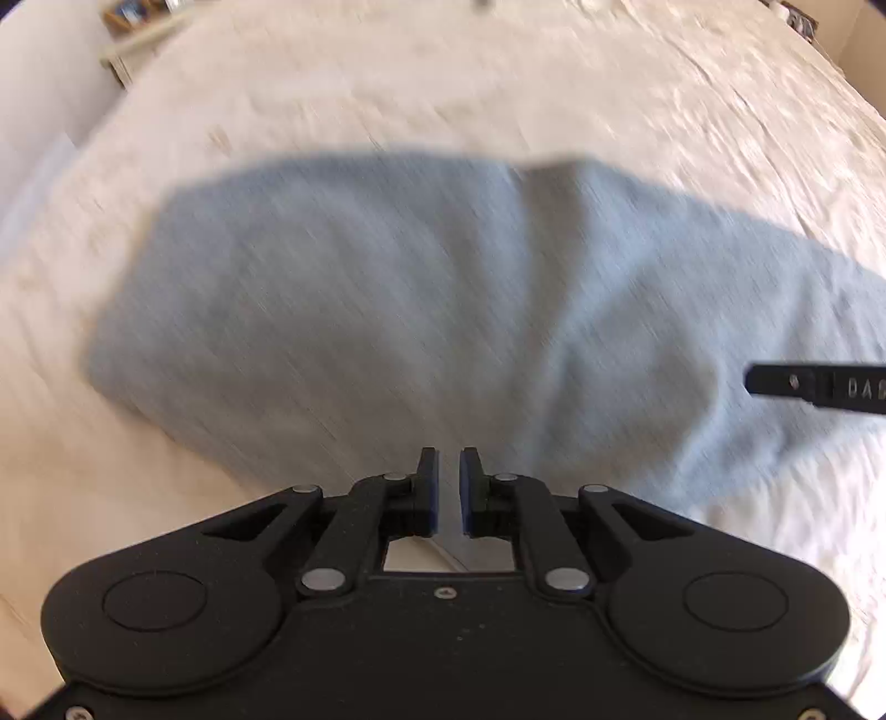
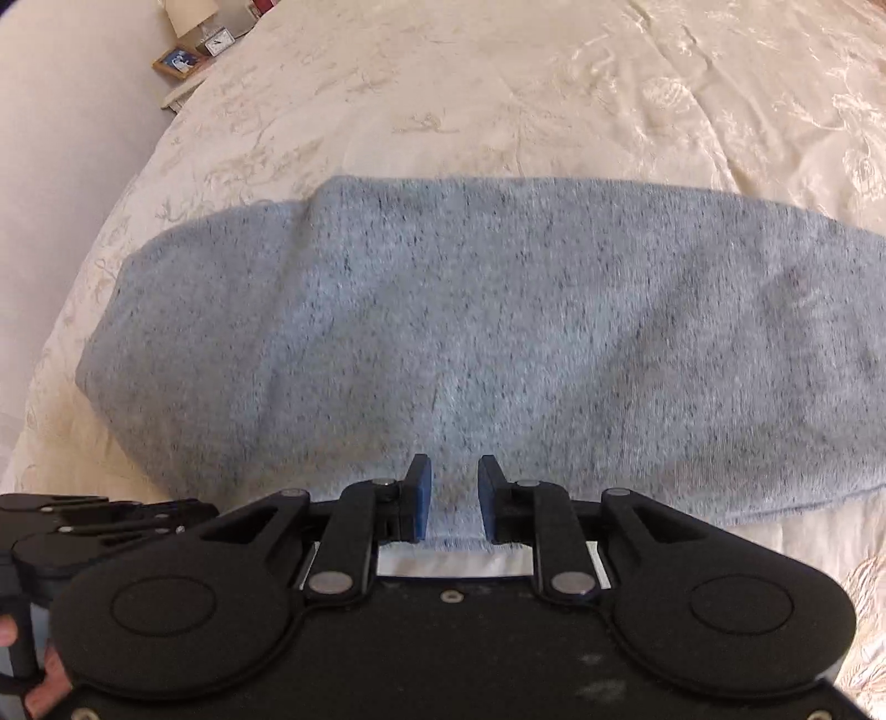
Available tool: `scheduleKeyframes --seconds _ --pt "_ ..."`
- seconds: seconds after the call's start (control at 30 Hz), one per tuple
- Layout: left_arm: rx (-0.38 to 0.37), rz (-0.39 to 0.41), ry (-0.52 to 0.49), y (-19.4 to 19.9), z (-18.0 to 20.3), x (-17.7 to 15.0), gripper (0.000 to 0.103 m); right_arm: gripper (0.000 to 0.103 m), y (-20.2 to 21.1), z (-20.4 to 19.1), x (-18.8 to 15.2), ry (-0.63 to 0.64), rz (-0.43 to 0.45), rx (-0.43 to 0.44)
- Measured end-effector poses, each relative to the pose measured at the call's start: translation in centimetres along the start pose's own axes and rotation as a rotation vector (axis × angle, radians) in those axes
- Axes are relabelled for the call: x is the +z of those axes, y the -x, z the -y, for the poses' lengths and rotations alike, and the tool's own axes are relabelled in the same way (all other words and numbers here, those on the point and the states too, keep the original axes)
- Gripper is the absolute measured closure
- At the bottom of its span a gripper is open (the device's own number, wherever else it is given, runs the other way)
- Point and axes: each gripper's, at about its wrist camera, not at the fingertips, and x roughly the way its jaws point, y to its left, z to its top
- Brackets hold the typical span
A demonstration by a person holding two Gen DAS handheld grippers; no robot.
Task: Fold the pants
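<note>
On the cream bedspread (image 2: 498, 83) lie folded grey pants (image 2: 470, 332); left tongs (image 1: 449, 471) and right tongs (image 2: 454, 482) stand apart

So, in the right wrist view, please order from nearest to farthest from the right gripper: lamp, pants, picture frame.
From the right gripper:
1. Grey pants, directly ahead on the bed.
2. Picture frame, far upper left, on the nightstand.
3. Lamp, just behind the frame.

the left wrist view is smeared by motion blur, so the pants (image 1: 387, 288) show no weave or seams and the bedspread (image 1: 498, 83) pattern is unreadable. the right gripper (image 1: 819, 387) is cut off by the right edge, its jaws hidden. the pants' near hem sits hidden behind the left gripper (image 1: 449, 487).
</note>
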Motion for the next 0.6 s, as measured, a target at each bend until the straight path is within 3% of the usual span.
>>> scheduleKeyframes --seconds 0.17,0.23,0.3,0.43,0.6 --pt "0.107 0.059 0.089 -2.5 -4.6 4.1 0.085 0.081 -2.2 -0.5 3.3 -0.011 0.016 -0.022" --pt "0.178 0.018 0.100 -5.0 -6.3 4.5 0.083 0.081 -3.2 -0.4 3.1 -0.017 -0.006 -0.041" --pt "0.227 -0.086 0.080 -7.8 -7.8 4.8 0.073 0.082 -4.0 0.0 2.4 -0.026 -0.040 -0.065" --pt "0.208 -0.109 0.033 -6.8 -7.9 4.6 0.075 0.085 -4.1 0.9 -0.2 -0.038 -0.064 -0.093" --pt "0.145 0.041 0.023 -3.2 -7.3 7.4 0.076 0.085 -3.8 0.9 -0.6 -0.061 -0.067 -0.118"
